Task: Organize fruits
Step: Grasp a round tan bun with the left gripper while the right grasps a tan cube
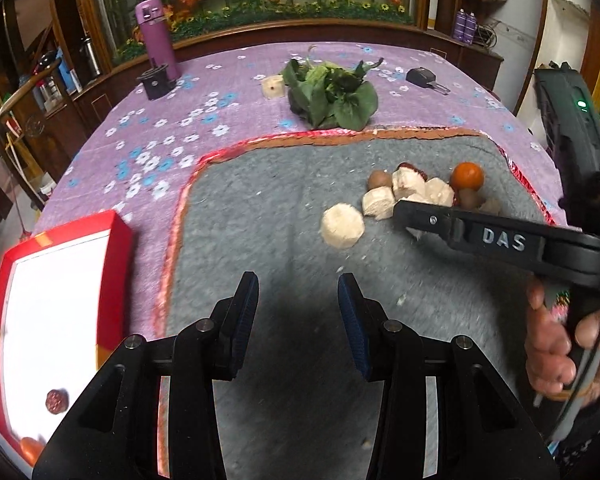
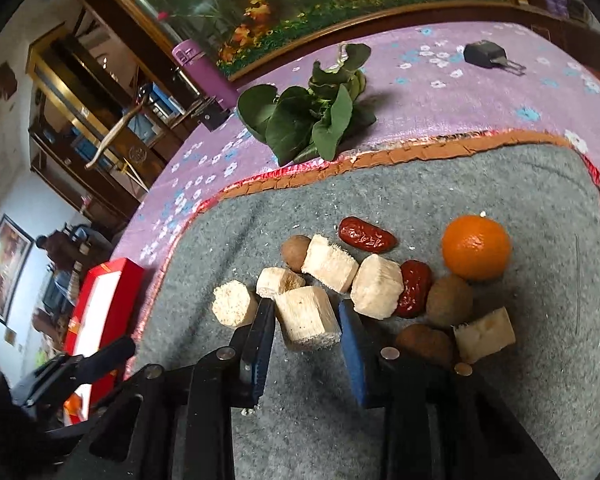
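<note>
So the thing in play is that pale sugarcane chunk (image 2: 308,322), the short fibrous cylinder-ish piece sitting on the grey mat (image 2: 520,400) at the near edge of the fruit pile. It looks light and pretty stiff, woody even, with rough cut ends and a fuzzy peeled skin, so I'd guess it won't slip much and won't bruise. Best hold is across the flat sides, mid-length, not on the ragged ends.

The right gripper (image 2: 307,318) has it bracketed: the blue pads (image 2: 350,344) stand on either side of the chunk, narrowed down close to it. I honestly can't tell if they're pressing yet or just shy of contact.

Right around it: more cane pieces, one round one (image 2: 234,304) just beside the left pad, two red dates (image 2: 366,234), a few brown longan-looking balls (image 2: 449,300) and a mandarin (image 2: 476,248) further back. Those are the soft, rollable ones, so nudging the pile could send them wandering.

The left gripper (image 1: 298,312) hangs part open over bare mat with nothing in it. The red box (image 1: 116,280) is off to the left on the purple cloth (image 1: 220,88), with a date (image 1: 57,401) already inside. Leafy greens (image 1: 332,96) sit beyond the mat.
</note>
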